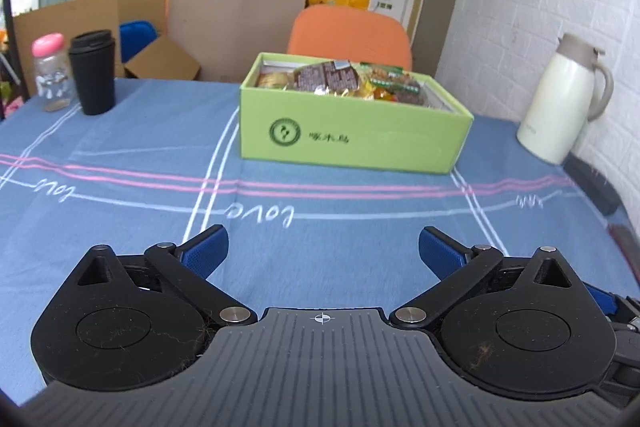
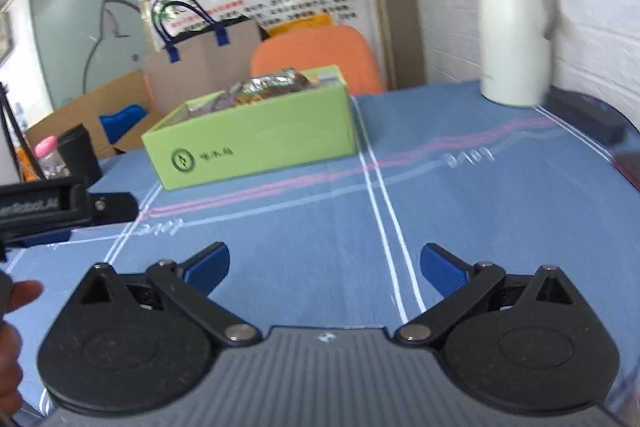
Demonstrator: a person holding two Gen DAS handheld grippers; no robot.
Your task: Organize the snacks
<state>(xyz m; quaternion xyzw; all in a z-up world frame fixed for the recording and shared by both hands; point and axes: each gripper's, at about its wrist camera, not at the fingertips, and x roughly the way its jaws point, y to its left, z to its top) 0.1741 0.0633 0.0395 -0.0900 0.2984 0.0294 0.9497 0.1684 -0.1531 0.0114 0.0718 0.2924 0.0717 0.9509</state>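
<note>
while both grippers hang over the blue cloth (image 1: 120, 131), the left gripper (image 1: 323, 247) and right gripper (image 2: 324, 263) gape wide with nothing between them. snacks (image 1: 340, 79) fill the green box (image 1: 352, 135), ahead of both, near the jug (image 1: 560, 99).

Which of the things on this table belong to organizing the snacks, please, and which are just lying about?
Belongs to the job:
- green box
- packaged snacks inside it

Just lying about:
- white thermos jug
- black tumbler
- pink-lidded jar
</note>
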